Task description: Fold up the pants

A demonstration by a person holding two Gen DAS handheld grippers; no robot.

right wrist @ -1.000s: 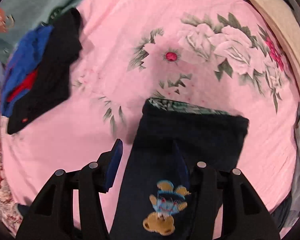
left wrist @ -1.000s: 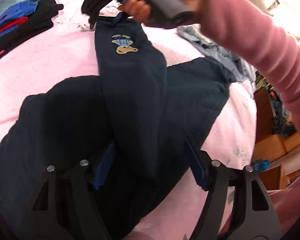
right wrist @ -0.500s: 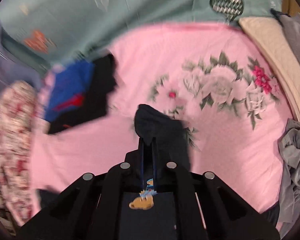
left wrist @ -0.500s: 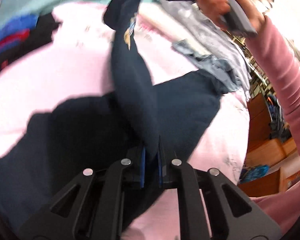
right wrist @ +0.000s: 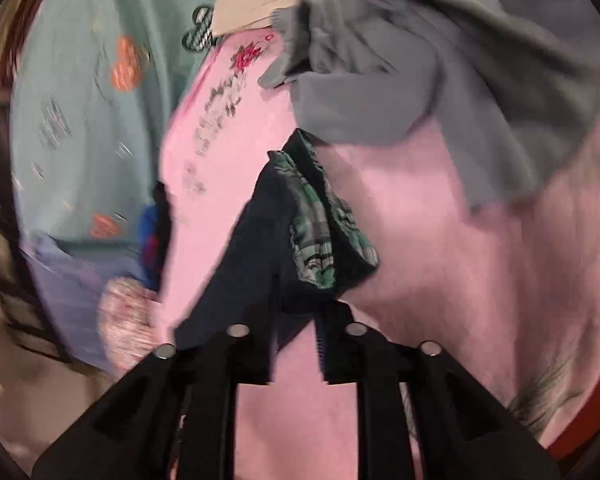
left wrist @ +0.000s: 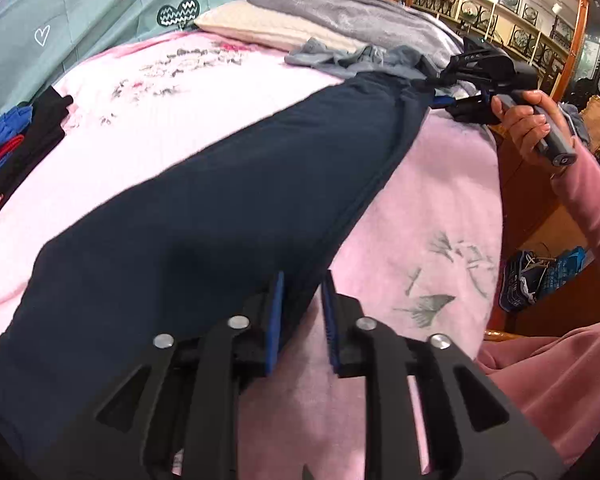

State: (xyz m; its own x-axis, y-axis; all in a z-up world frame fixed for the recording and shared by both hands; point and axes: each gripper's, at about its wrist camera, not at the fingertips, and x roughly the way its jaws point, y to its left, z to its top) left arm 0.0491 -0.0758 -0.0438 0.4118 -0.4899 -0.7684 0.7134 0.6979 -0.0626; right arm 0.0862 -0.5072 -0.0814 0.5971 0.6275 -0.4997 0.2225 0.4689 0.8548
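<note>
Dark navy pants (left wrist: 204,216) lie stretched in a long band across the pink floral bedspread (left wrist: 428,216). My left gripper (left wrist: 302,312) has its blue pads slightly apart at the pants' near edge, with the cloth edge between them. My right gripper (left wrist: 444,98) holds the far end of the pants at the upper right. In the blurred right wrist view the right gripper (right wrist: 298,340) is a little apart, with the waistband and its green plaid lining (right wrist: 320,236) just ahead of the fingers.
A grey garment pile (left wrist: 352,12) and cream pillow (left wrist: 260,28) lie at the far side of the bed. Folded black, blue and red clothes (left wrist: 16,148) sit at the left. A teal patterned sheet (left wrist: 80,12) hangs behind. Wooden furniture (left wrist: 540,208) stands to the right.
The raised pant leg was swung over to the right and laid out flat. Both grippers, fully shut half a second ago, now show a small gap between their pads.
</note>
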